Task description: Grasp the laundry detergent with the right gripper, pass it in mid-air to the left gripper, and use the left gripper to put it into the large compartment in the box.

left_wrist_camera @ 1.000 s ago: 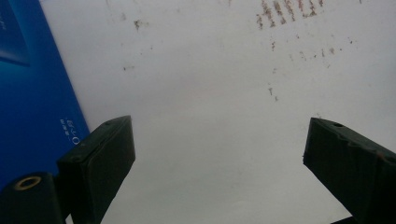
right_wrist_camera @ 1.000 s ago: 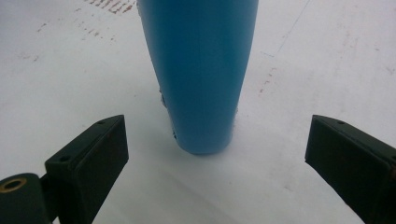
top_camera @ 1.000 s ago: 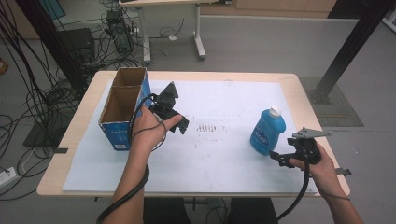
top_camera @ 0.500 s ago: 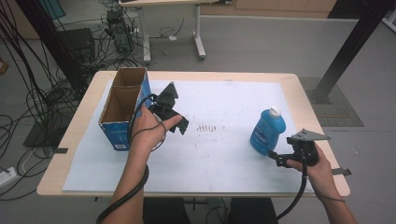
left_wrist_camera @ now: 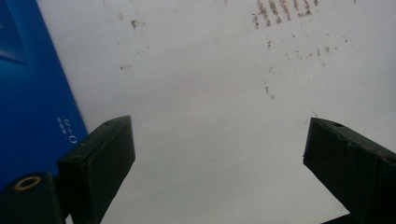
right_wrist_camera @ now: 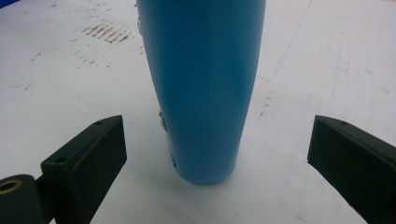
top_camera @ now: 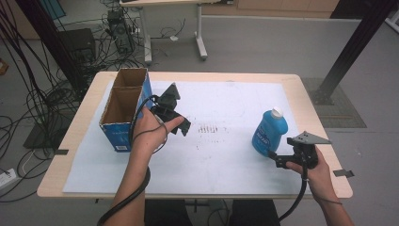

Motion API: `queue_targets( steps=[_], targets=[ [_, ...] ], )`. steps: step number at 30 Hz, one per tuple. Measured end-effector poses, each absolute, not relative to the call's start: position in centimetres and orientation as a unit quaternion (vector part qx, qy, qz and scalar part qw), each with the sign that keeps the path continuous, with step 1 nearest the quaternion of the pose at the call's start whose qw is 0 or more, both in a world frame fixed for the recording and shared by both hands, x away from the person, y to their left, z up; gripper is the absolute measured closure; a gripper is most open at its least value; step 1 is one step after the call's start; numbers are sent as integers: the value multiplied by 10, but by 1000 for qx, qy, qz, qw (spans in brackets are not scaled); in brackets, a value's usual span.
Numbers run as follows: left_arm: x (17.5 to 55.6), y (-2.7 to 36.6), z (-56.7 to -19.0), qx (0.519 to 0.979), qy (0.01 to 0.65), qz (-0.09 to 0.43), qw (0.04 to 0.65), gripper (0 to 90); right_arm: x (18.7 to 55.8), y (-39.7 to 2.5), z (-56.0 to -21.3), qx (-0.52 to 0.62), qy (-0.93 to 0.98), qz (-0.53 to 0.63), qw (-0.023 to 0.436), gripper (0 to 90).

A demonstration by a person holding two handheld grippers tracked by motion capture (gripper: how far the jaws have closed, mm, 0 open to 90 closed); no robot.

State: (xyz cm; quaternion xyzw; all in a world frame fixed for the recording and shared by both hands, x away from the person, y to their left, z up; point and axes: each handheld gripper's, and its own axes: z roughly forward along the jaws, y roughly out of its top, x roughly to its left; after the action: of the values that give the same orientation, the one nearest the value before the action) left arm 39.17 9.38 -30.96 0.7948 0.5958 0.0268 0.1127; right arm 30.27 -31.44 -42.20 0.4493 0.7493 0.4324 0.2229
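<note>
Right now: blue bottle (top_camera: pixel 269 133) upright, right-centre of the high view, white cap on top, standing on the white sheet (top_camera: pixel 221 99) covering the table (top_camera: pixel 301 89). Right gripper (top_camera: pixel 278 160) lower right of that frame, just below the bottle's base, close but apart. Held by the right hand (top_camera: pixel 319 176), grey three-cornered plate on top, cable trailing off the bottom edge.

From the right gripper view: bottle (right_wrist_camera: pixel 204 84) dead centre, base resting on the sheet, jaws spread wide either side at the bottom corners, clear gaps on both sides. Released, gripping nothing. Brown smudge marks (right_wrist_camera: pixel 105 31) upper left of that frame.

Left gripper (top_camera: pixel 179 123) left of centre in the high view, just beside the cardboard box (top_camera: pixel 123 109), held by the left hand (top_camera: pixel 150 134), jaws pointing right and down toward the sheet. Box open at the top, blue outside, two compartments, sitting near the table's left edge. Well apart from the bottle.

From the left gripper view: jaws wide apart at the bottom corners, bare sheet (left_wrist_camera: pixel 210 116) between them, blue box wall (left_wrist_camera: pixel 32 84) along the left edge, same brown smudges (left_wrist_camera: pixel 280 9) at the top right. Released too, nothing held.
</note>
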Motion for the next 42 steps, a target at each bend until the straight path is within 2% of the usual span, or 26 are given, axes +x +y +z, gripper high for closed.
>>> queue_targets(
  steps=[42],
  targets=[
    [387, 93, -309, 796, 593, 24, 115, 92, 324, -305, -445, 442, 719, 484, 230, 30]
  ],
)
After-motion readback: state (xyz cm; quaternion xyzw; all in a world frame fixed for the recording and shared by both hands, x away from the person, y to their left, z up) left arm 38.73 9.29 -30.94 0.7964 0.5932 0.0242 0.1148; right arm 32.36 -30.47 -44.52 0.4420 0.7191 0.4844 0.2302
